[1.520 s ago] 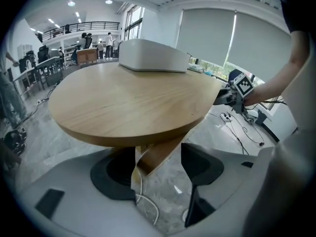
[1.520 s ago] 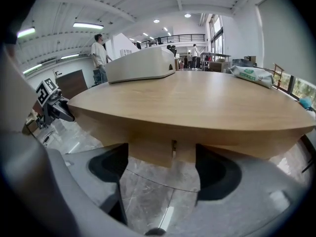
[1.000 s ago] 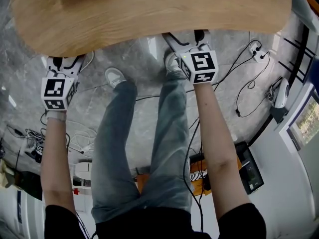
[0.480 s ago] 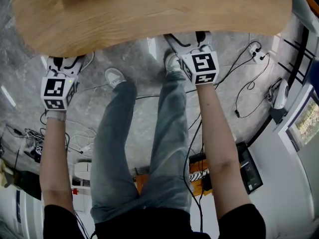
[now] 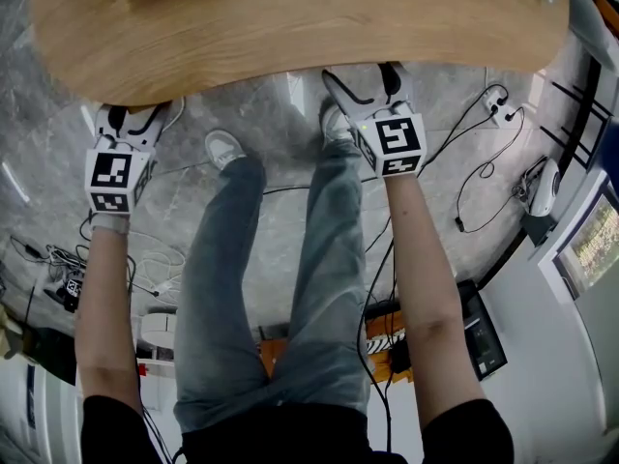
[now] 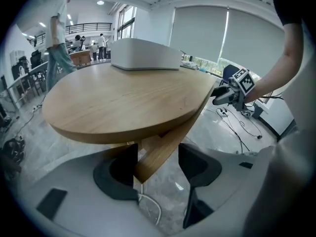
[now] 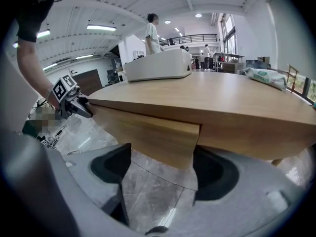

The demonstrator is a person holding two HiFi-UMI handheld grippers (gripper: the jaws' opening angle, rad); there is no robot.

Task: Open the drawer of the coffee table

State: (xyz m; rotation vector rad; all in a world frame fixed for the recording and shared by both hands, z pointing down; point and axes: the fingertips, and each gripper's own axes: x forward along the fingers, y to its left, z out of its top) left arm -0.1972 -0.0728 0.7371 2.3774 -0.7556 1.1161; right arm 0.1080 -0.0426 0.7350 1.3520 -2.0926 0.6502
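Since the earlier frames the right hand-held gripper point(image 5: 363, 75) is seen drawn very slightly back from the table point(image 5: 290, 27), while the left hand-held gripper point(image 5: 133, 116) is kept where it was. Both sets of jaws have just been closing a little. Both are spread wide and nothing is clamped.

Straight ahead of the right hand-held gripper, the drawer front point(image 7: 148, 132), a wooden panel hung under the table, is framed between the jaws. Its cut end is close by the right-hand jaw, and no pad is seen pressing on it. Ahead of the left hand-held gripper, what is taken to be the panel's other end is seen edge-on between the jaws, near the left-hand jaw and clear of the other.

The drawer is judged to be shut as yet, so the step in hand is taken to be the reach for a grasp at each end of the front. Next, the jaws would need to be carried onto the panel and closed firmly. A level, even pull toward the person would then be called for, so that the drawer is not skewed.
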